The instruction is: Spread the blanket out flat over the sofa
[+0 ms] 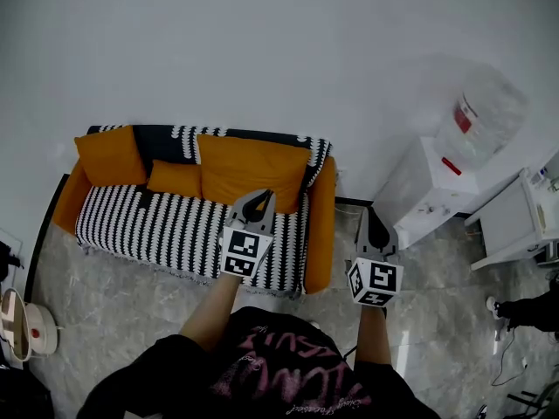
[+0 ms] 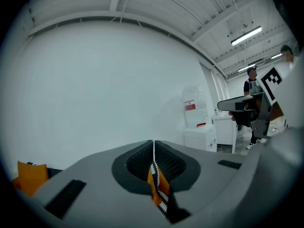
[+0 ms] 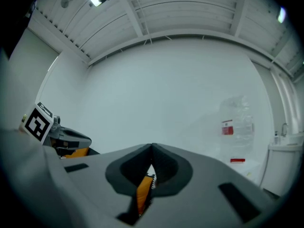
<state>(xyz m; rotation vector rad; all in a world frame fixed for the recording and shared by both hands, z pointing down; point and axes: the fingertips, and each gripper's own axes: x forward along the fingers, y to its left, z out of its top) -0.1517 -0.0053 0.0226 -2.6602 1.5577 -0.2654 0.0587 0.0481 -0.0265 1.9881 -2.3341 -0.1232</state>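
Left hand-held gripper (image 2: 153,145) and right hand-held gripper (image 3: 152,150), jaws together (orange-and-zigzag slivers (image 2: 157,184) between: pinched or beyond, unclear)

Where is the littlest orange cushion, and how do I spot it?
Look at the orange sofa against the white wall, draped in a black-and-white striped blanket. Three orange cushions lean along its back, and the littlest cushion sits in the middle, between the left cushion and the big cushion. It is the lowest and smallest of the three.

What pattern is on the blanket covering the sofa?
The blanket has black-and-white zigzag stripes; the head view shows it best.
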